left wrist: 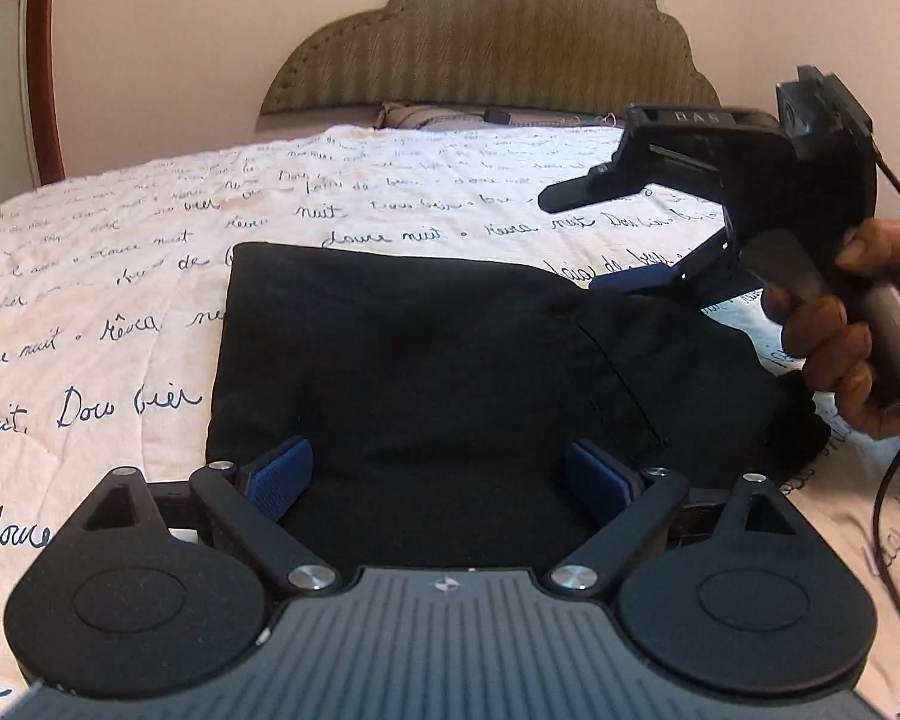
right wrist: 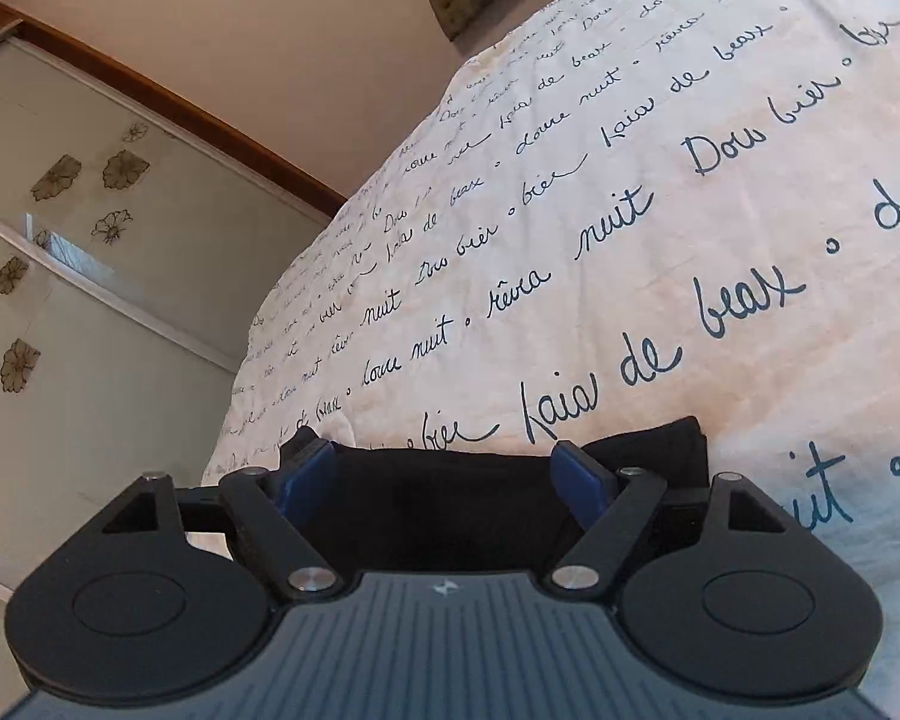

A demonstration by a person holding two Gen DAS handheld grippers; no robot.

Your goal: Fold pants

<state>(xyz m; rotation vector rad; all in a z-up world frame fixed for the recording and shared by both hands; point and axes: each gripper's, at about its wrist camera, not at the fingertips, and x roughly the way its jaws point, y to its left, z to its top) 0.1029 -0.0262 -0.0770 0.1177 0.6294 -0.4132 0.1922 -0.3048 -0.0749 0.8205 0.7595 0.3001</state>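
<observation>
The pants (left wrist: 426,360) lie as a black folded slab on the bed (left wrist: 120,276), on the script-printed cover, near my own edge of it and well short of the headboard (left wrist: 486,42) at the far end. They sit straight ahead of my left gripper (left wrist: 438,474), whose blue pads are spread wide with the near hem of the cloth lying between them, not pinched; I cannot tell whether the pads touch the fabric. My right gripper (right wrist: 450,480) is at the slab's right far corner, seen from the left wrist as hovering just above that edge in my right hand (left wrist: 840,324); its jaws are spread too, and from its own camera a strip of black cloth runs across the gap between the pads, the bare cover stretching away beyond it. As I judge it, the bundle's longer side runs from my near edge toward the headboard, with its left side straight and its right side bulging, where a seam shows. So the move ahead turns on this: the cloth is in front of and under both jaws, the left one nearer the near hem, the right one nearer the far right corner. I would expect to close on those two points together. There are no containers in view, only the bed carrying the pants.
</observation>
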